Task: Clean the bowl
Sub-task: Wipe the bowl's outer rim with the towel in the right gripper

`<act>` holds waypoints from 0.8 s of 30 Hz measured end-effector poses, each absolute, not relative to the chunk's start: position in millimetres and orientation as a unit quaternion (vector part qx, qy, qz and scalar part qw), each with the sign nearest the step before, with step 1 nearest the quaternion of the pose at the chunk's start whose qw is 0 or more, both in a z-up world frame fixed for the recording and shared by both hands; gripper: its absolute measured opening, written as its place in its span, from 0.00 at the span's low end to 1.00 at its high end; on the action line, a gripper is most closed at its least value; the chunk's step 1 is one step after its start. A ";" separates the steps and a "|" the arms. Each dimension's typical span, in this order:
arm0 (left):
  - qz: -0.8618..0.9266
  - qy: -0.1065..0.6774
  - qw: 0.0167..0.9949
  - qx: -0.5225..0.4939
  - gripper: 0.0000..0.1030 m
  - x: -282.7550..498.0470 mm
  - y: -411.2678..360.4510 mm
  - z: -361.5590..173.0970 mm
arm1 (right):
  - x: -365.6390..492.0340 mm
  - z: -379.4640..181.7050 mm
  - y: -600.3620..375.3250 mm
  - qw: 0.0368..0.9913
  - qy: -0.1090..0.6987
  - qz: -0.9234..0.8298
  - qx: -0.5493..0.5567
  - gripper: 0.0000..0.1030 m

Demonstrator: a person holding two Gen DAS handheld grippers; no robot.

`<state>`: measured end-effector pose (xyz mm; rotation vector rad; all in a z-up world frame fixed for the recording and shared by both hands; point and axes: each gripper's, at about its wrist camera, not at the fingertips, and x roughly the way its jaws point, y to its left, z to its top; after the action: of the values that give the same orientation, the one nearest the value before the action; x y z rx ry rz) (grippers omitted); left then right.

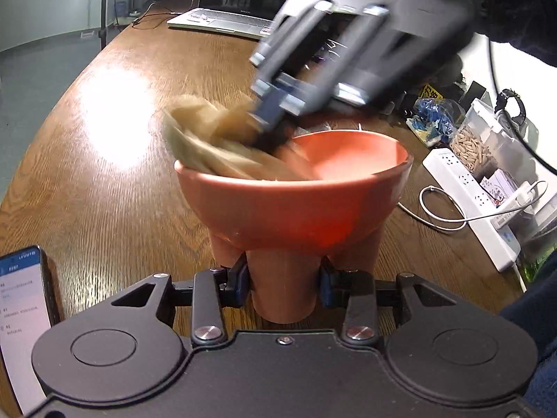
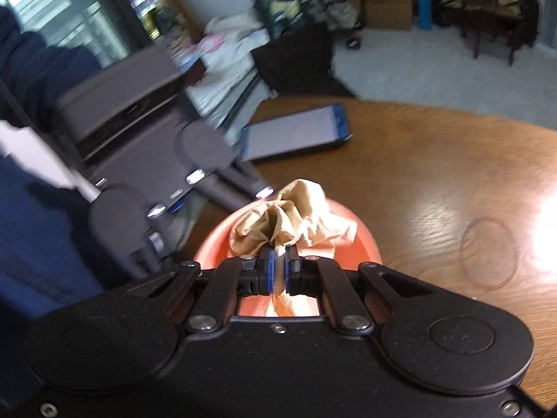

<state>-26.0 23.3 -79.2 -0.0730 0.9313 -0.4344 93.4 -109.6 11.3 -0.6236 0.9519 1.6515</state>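
An orange bowl (image 1: 296, 202) on stubby legs stands on the wooden table. My left gripper (image 1: 283, 284) is shut on the bowl's front leg (image 1: 283, 289) and holds it steady. My right gripper (image 2: 277, 261) is shut on a crumpled beige paper towel (image 2: 296, 223) and presses it inside the bowl (image 2: 362, 240) at its left rim. In the left wrist view the right gripper (image 1: 268, 118) comes down from the upper right, blurred by motion, with the towel (image 1: 209, 139) bunched over the bowl's left edge.
A phone (image 1: 21, 320) lies at the table's near left. A laptop (image 1: 243, 3) sits at the far end. A white power strip (image 1: 466, 202), cables, a clear box of pellets (image 1: 473, 142) and clutter line the right side.
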 end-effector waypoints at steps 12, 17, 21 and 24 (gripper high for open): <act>-0.193 0.436 0.877 -0.061 0.37 -21.5 34.6 -69.0 | 133.7 -14.7 -126.9 0.636 0.415 0.607 -0.235 0.07; -0.195 0.432 0.878 -0.070 0.37 -21.7 36.7 -67.2 | 136.3 -28.0 -123.0 0.645 0.405 0.594 -0.258 0.07; -0.185 0.424 0.880 -0.104 0.36 -22.5 45.7 -68.4 | 138.6 -36.6 -133.8 0.642 0.407 0.578 -0.297 0.07; -0.178 0.421 0.883 -0.104 0.37 -23.9 45.6 -69.4 | 136.5 -38.1 -146.2 0.626 0.410 0.573 -0.333 0.07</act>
<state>-23.9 45.6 -69.4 -0.2161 0.8769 -0.3711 136.5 -146.2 -38.1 -0.7636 0.9411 1.3144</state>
